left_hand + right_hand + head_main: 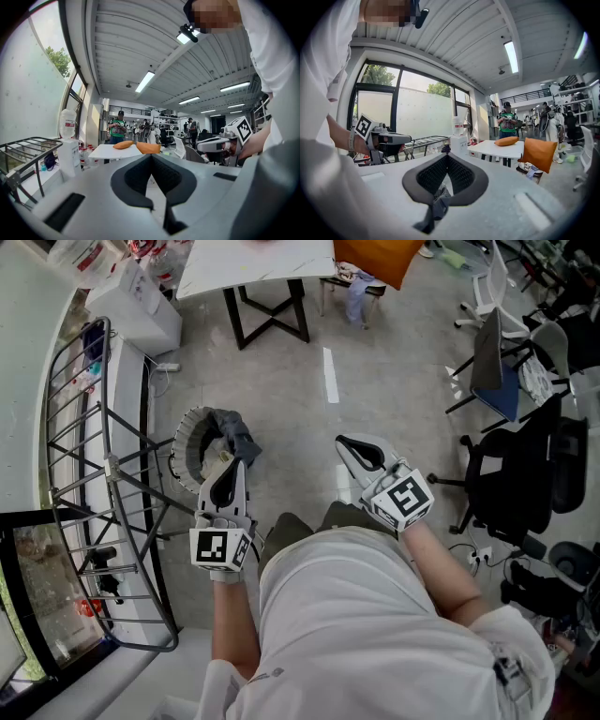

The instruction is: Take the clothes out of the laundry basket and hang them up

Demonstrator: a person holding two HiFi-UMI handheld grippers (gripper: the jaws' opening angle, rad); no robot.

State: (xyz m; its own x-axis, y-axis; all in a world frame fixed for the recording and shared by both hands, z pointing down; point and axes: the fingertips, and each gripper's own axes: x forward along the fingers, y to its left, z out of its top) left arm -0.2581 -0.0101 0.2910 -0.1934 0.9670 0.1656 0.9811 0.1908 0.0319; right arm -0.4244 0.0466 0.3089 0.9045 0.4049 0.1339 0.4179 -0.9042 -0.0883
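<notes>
"Shirt [356, 624], white, fills the near view, both arms out in front. Are the claws holding anything?"

"No. The left gripper [232, 465] has its jaws pressed together, empty, its tip near the laundry basket [187, 442] on the floor. Grey clothes [236, 432] lie in it, beside the drying rack [94, 484]. The right gripper [347, 442] is closed too, well apart from the basket."

The grey concrete floor [394, 390] carries a round laundry basket [187, 427] with clothes [234, 434] heaped in it, just beside the legs of a metal drying rack [89, 474] along the window wall. Farther off, a white-topped counter [253, 266] stands on black crossed legs. A short white tape strip [330, 376] lies near it, and black office chairs [511, 488] crowd the right side.
</notes>
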